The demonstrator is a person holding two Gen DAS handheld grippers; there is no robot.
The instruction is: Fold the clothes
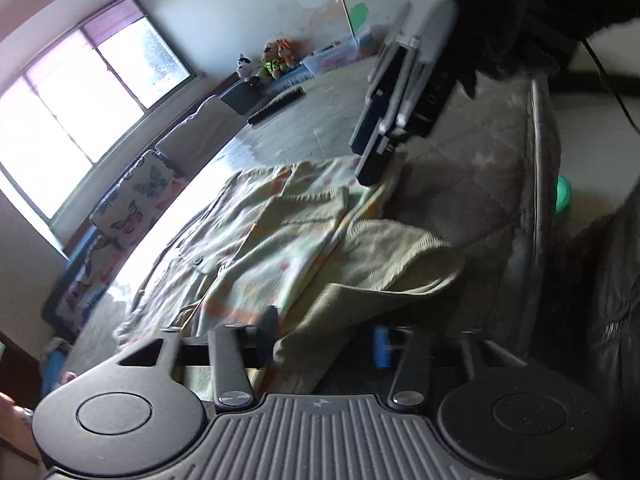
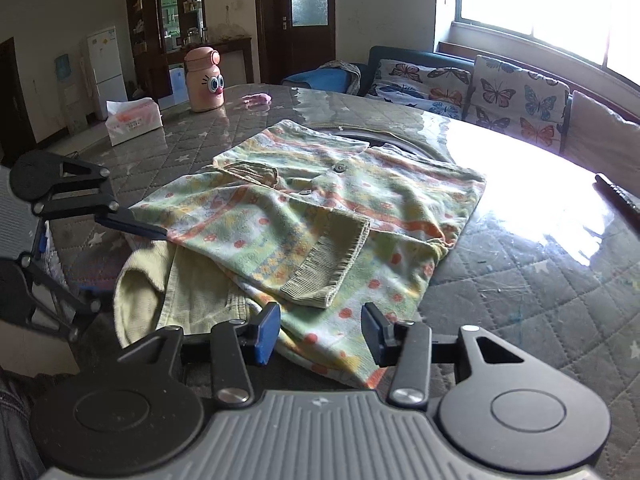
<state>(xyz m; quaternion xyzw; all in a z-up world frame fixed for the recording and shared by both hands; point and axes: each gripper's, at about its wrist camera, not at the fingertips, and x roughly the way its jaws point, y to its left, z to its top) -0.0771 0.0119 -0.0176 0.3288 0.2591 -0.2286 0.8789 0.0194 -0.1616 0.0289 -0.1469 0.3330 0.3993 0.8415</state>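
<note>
A pale green knit cardigan with orange dots, stripes and buttons lies spread on the grey quilted table. One sleeve is folded across its front, ribbed cuff toward me. My right gripper is open at the near hem, with the patterned fabric lying between its blue pads. My left gripper is open at the cardigan's other side, plain yellow-green fabric running between its fingers. In the right wrist view the left gripper touches the garment's left edge. The right gripper shows in the left wrist view at the far edge.
A pink cartoon-face bottle, a tissue box and a small pink item stand at the table's far side. A long dark object lies at the right edge. A sofa with butterfly cushions runs under the window.
</note>
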